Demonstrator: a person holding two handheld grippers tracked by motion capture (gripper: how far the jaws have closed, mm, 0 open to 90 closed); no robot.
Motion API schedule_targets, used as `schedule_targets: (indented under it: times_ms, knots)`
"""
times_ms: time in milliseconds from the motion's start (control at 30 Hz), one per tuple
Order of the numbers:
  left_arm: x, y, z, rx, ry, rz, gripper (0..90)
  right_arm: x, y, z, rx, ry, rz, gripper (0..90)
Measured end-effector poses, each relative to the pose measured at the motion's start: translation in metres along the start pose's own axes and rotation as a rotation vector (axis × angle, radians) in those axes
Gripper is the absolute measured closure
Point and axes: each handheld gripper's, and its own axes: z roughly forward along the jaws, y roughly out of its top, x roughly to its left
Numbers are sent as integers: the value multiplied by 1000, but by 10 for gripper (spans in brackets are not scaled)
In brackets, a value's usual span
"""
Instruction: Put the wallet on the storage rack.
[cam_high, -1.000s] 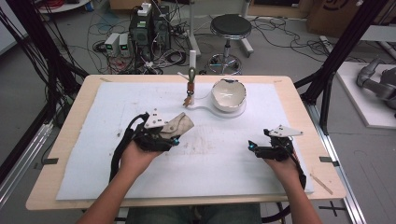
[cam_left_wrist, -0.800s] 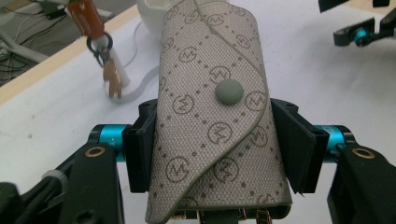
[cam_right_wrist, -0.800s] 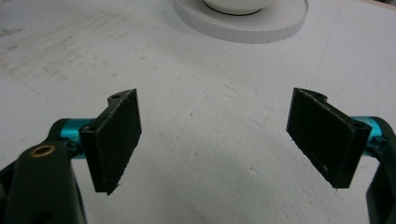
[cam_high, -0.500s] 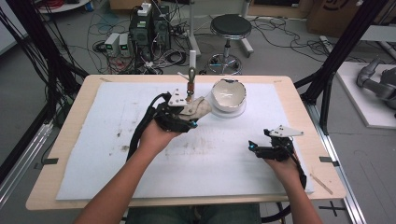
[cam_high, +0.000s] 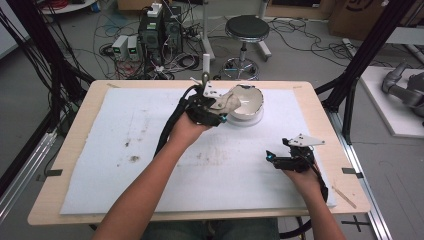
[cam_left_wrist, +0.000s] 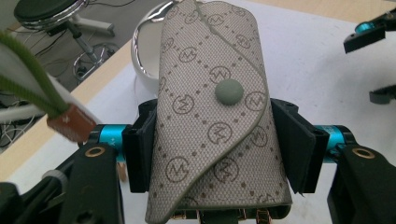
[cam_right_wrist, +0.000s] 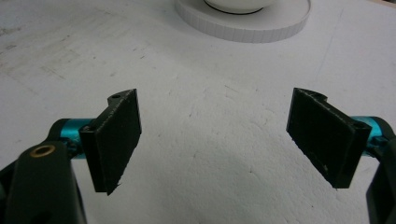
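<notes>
A beige monogram key pouch (cam_left_wrist: 215, 116) with a round snap sits between the jaws of my left gripper (cam_left_wrist: 217, 144), which is shut on its two sides. In the high view the left gripper (cam_high: 220, 107) holds the pouch (cam_high: 227, 102) at the near-left rim of a glossy white bowl (cam_high: 248, 100), which stands on a round white base (cam_high: 245, 121). The bowl (cam_left_wrist: 144, 51) lies just beyond the pouch's tip. My right gripper (cam_high: 270, 159) rests near the table's right side, open, with only white mat between its pads (cam_right_wrist: 116, 140).
A small upright post (cam_high: 205, 70) stands at the table's far edge, just behind the left gripper. A green cord with a brown tag (cam_left_wrist: 70, 123) hangs at the left of the left gripper view. The white mat (cam_high: 125, 140) is stained at the left.
My left gripper has carried the pouch from the middle of the mat away from me and rightward, up to the bowl's rim. The right gripper has stayed put.
</notes>
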Motion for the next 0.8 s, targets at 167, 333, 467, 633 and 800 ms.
schedule_targets:
  times_ms: [167,333,467,633,800]
  knots:
    - [5,13,12,9,10,-9,381,0,0,0,-1,2,3,181]
    - [10,21,28,23,-4,-15,381,-1,0,2,1,7,5,181]
    - [14,22,45,38,-12,-29,381,0,0,3,6,9,4,181]
    - [18,23,65,77,-14,-46,380,-1,0,3,7,9,5,181]
    - [15,24,85,131,-14,-41,380,-2,0,3,6,10,4,181]
